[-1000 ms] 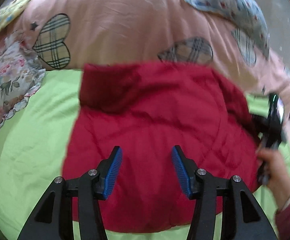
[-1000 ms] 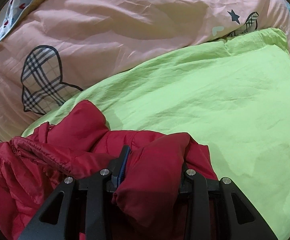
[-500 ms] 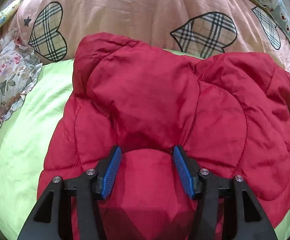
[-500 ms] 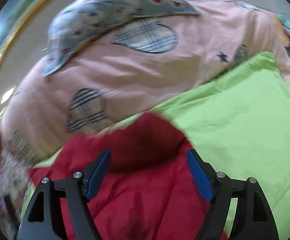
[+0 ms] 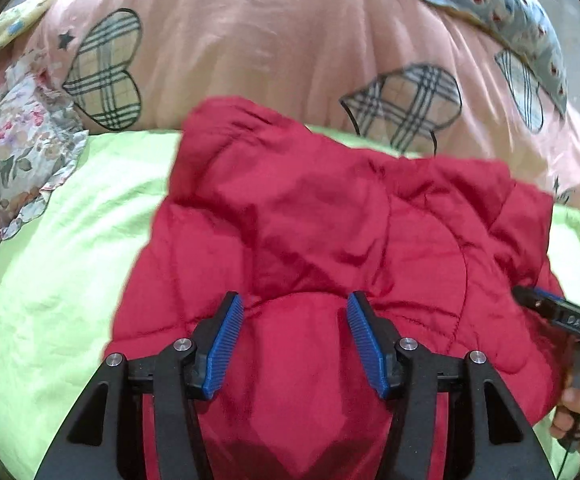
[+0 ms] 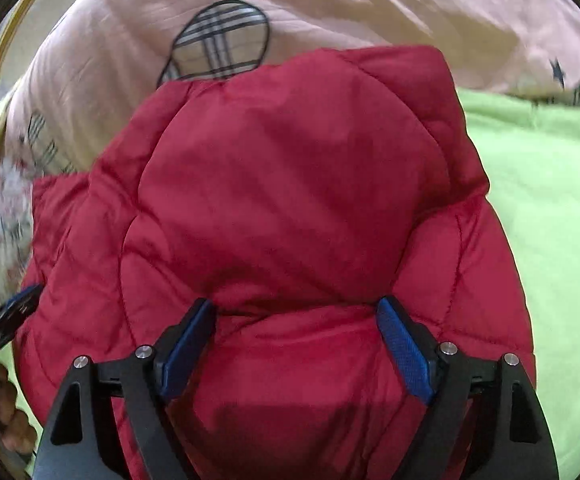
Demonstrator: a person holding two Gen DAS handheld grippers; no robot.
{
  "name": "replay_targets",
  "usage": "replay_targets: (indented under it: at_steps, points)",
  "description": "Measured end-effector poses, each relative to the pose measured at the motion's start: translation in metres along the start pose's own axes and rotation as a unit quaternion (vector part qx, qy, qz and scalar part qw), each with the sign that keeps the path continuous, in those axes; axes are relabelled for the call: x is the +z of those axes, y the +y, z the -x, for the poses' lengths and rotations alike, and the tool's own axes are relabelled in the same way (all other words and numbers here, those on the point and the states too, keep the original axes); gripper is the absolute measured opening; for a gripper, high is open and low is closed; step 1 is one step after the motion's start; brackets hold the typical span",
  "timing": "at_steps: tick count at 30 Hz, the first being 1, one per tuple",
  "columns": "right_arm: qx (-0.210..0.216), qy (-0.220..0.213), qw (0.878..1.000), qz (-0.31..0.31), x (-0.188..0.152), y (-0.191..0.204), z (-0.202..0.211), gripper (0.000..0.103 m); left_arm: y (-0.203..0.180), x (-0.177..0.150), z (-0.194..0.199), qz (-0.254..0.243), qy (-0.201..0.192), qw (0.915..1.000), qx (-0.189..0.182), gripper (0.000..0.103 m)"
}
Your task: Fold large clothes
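The red quilted jacket lies folded on the lime-green bed sheet. The left claw stands released above it. The right claw is opening, gripping nothing.

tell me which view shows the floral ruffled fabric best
The left wrist view. There the floral ruffled fabric lies sharp at the left edge, its frilled border resting on the green sheet. In the right wrist view it is only a pale, motion-blurred patch at the left edge, its pattern unreadable.
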State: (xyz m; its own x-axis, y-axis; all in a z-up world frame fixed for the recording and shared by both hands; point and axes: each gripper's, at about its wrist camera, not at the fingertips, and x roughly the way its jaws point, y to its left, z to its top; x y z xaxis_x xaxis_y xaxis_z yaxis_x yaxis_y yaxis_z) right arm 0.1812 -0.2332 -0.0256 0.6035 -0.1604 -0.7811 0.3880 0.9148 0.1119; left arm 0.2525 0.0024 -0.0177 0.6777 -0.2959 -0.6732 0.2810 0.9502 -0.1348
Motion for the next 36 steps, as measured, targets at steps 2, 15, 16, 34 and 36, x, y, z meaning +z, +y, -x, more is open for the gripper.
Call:
replay_targets:
  at_steps: [2,15,16,34,36]
  points:
    - [-0.009,0.001,1.000,0.001,0.001,0.003,-0.004,0.084,0.008,-0.001,-0.011,0.009,0.018,0.9998,-0.001,0.055]
    - [0.006,-0.009,1.000,-0.023,-0.006,0.002,0.007,0.089,0.019,0.010,-0.053,0.038,0.067,0.9963,-0.040,0.056]
    - [0.015,-0.011,0.999,-0.028,-0.006,0.000,0.011,0.088,0.019,0.010,-0.054,0.039,0.067,0.9961,-0.042,0.056]
    - [0.024,-0.038,0.998,-0.041,-0.012,-0.039,0.095,0.087,0.039,0.003,0.015,0.044,0.024,0.9964,-0.068,0.077]
    - [0.022,-0.038,0.998,-0.052,-0.016,-0.051,0.098,0.087,0.046,-0.001,0.024,0.049,0.015,0.9963,-0.068,0.078]
